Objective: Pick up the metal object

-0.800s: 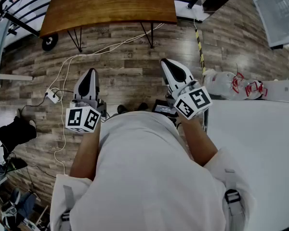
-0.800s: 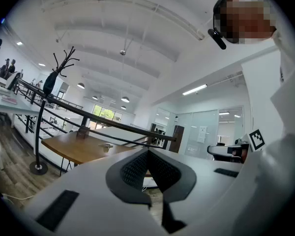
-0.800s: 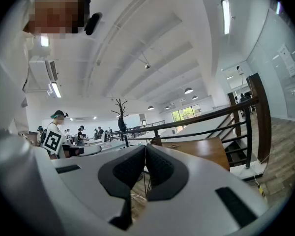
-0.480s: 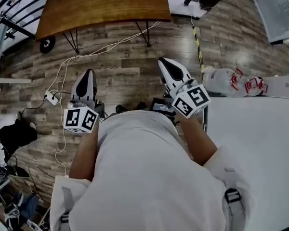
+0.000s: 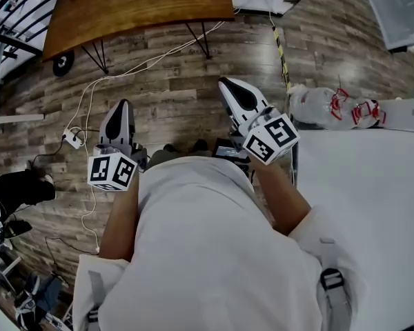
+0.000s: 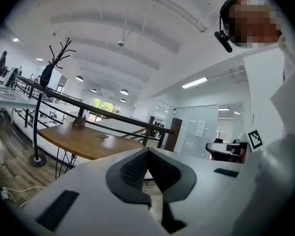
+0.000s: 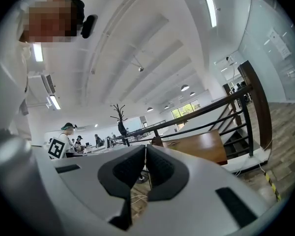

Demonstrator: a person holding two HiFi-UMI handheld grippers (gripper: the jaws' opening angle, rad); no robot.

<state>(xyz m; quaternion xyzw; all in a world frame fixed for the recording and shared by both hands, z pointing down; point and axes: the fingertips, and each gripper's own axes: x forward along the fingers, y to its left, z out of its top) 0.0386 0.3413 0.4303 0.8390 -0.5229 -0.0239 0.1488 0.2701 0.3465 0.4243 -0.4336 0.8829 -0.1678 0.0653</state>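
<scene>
left gripper (image 5: 122, 107): jaws together, empty | right gripper (image 5: 228, 87): jaws together, empty (both above plank floor (image 5: 172, 81))

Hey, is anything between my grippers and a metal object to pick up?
No metal object can be made out for sure. Both the left gripper and right gripper, shut and empty, point toward the wooden table; only floor with a white cable lies between.

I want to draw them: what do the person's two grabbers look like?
Each is a white plastic wedge with black ribbed fingers. The left gripper and right gripper each carry a white cube printed with black square markers. The person wears a white short-sleeved shirt.
</scene>
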